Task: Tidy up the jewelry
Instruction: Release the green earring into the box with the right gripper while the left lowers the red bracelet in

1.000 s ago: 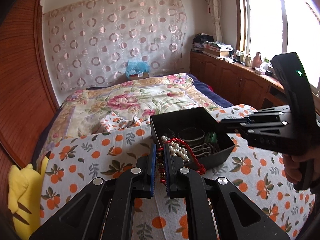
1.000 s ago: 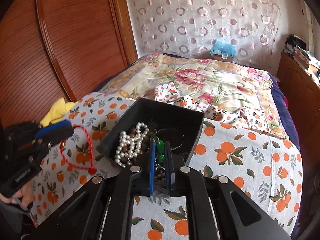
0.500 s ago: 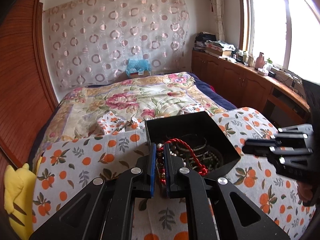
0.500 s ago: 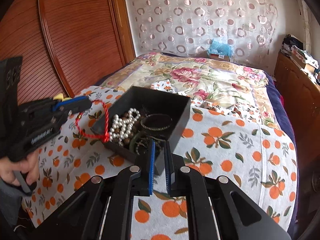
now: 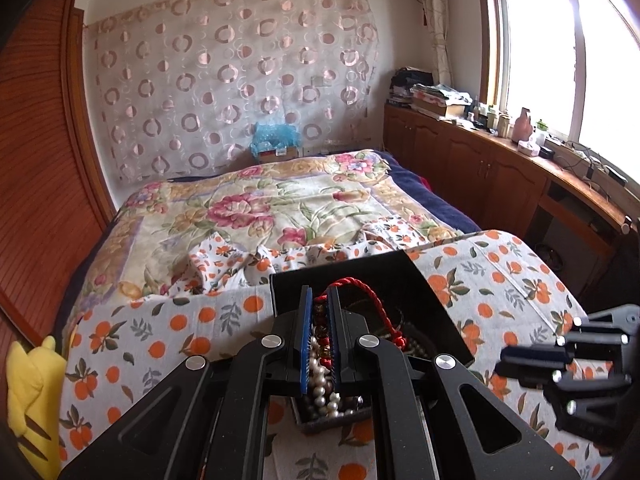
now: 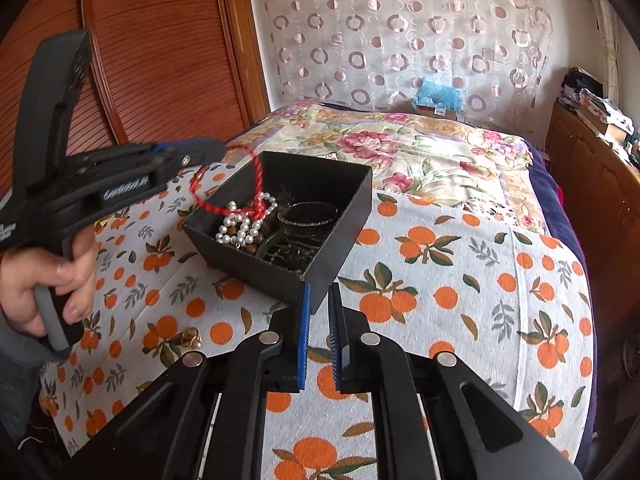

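Observation:
A black open box (image 6: 344, 232) full of jewelry stands on the orange-print cloth (image 6: 460, 264). Inside lie a white pearl strand (image 6: 240, 228), a dark bangle (image 6: 308, 218) and beaded pieces. My left gripper (image 5: 319, 296) is shut on a red cord bracelet (image 5: 374, 300) and hangs over the box's left part; its loop dangles down to the pearls (image 5: 320, 388). From the right wrist view the left gripper (image 6: 218, 148) holds the red cord (image 6: 256, 168) above the box rim. My right gripper (image 6: 319, 292) is shut and empty, just short of the box's near corner.
A small gold piece (image 6: 190, 336) lies on the cloth near the person's hand (image 6: 60, 280). A yellow plush toy (image 5: 32, 392) sits at the left edge. Behind are a floral quilt (image 5: 260, 208), a wooden wardrobe (image 6: 160, 40) and cabinets (image 5: 480, 172) under the window.
The left gripper has carried the red cord from beside the box to over it. The right gripper has drawn back out of the box to its near corner, empty.

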The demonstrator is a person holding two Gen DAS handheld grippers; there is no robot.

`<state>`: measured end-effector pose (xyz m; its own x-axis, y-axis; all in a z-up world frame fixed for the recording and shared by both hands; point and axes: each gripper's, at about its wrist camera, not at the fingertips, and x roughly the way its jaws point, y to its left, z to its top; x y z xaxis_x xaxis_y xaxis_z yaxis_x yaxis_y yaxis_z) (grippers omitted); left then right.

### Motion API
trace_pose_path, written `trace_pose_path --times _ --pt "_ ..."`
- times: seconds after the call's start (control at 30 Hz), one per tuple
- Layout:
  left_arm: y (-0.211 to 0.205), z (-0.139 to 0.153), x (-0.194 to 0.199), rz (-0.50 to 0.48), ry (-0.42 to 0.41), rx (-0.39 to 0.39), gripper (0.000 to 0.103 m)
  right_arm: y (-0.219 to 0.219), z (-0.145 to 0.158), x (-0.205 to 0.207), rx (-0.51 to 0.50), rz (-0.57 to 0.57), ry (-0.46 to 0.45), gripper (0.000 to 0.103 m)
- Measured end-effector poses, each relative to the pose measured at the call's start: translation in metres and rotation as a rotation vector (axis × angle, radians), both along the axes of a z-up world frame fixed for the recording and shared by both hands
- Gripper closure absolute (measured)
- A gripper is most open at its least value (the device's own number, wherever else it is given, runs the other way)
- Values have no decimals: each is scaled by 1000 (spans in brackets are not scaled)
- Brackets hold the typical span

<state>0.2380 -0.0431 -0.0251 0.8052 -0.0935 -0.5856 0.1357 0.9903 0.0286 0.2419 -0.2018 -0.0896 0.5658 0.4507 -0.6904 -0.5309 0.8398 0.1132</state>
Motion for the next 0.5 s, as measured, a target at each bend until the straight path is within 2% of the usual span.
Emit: trace_pose_path --times 0.03,0.1,0.13,0.17,0.23,0.3,0.4,0.43,0.5 --pt "-1 0 1 2 5 1 95 0 -1 -1 -3 1 0 92" --pt "-2 -1 2 2 19 3 79 1 -1 -5 -10 5 -3 92" --pt "-2 -2 0 2 18 6 59 2 -1 -6 -12 7 -4 92" --pt "-1 -1 -2 1 12 6 52 3 -1 -8 -12 9 -5 92" --pt "2 -2 -6 2 15 5 51 5 -1 -12 -11 14 -11 92" --pt "6 -4 -12 -2 26 -6 45 6 -1 -14 -6 19 -11 92" --pt "12 -8 -24 -3 23 -2 31 10 -1 -19 2 33 -13 92" --pt "14 -10 -30 -4 25 11 23 11 -2 -21 3 36 -13 92" --pt "18 -14 -38 -6 27 17 19 15 -3 -25 3 44 -14 92"
